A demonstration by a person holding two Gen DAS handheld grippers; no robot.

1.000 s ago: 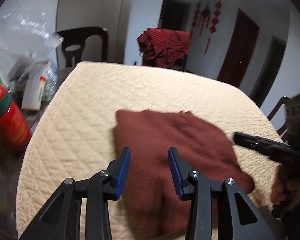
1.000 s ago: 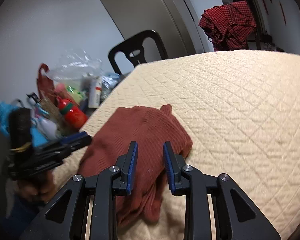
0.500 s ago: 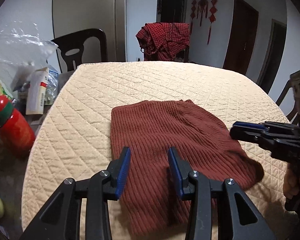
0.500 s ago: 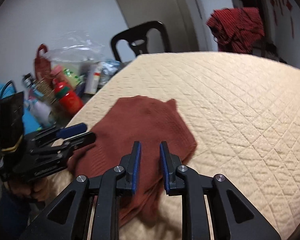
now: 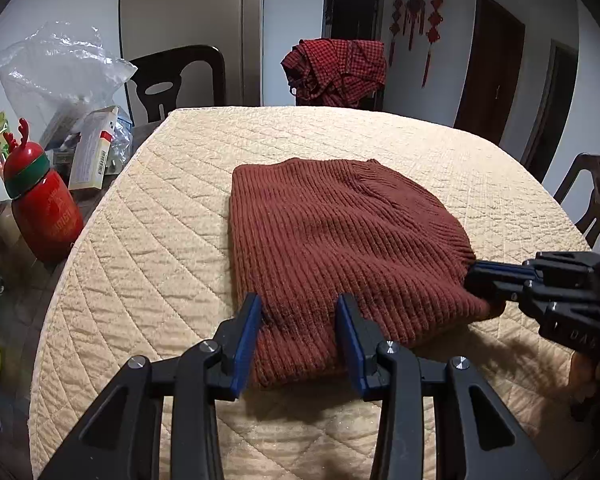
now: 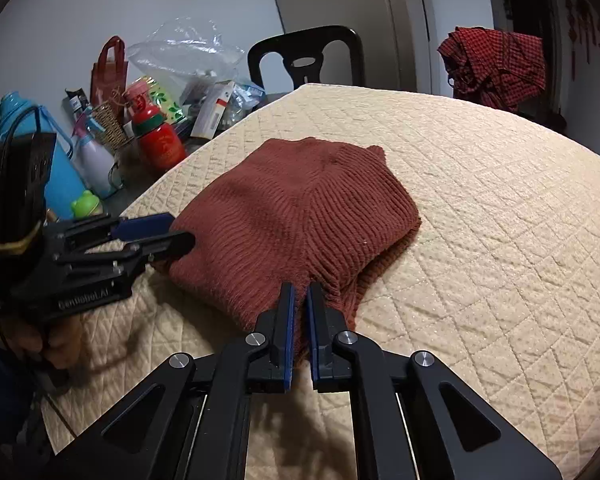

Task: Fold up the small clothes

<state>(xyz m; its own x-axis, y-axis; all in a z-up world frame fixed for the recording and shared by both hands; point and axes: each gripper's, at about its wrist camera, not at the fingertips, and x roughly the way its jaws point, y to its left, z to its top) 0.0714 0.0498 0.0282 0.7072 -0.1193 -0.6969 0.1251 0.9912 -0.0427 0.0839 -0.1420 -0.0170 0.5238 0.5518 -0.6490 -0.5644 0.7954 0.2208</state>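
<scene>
A rust-red ribbed knit sweater [image 5: 340,240] lies folded on a cream quilted mat [image 5: 160,240]. My left gripper [image 5: 298,320] is open and straddles the sweater's near edge. Fabric lies between its blue pads, which stand well apart. My right gripper [image 6: 299,300] is shut on the sweater [image 6: 300,216], with a pinch of its near hem squeezed between the pads. In the left wrist view the right gripper [image 5: 471,276] meets the sweater's right corner. In the right wrist view the left gripper [image 6: 182,230] touches its left edge, held by a person's hand [image 6: 40,340].
Left of the mat stand a red bottle [image 5: 44,216], a box, a plastic bag [image 5: 60,76] and a blue flask [image 6: 40,152]. A dark chair [image 5: 176,76] stands behind them. A red checked cloth [image 5: 336,68] hangs on a chair beyond the mat's far edge.
Both grippers came forward and down to the sweater's near edge. The right jaws narrowed and closed on the hem. The left jaws kept the same width.
</scene>
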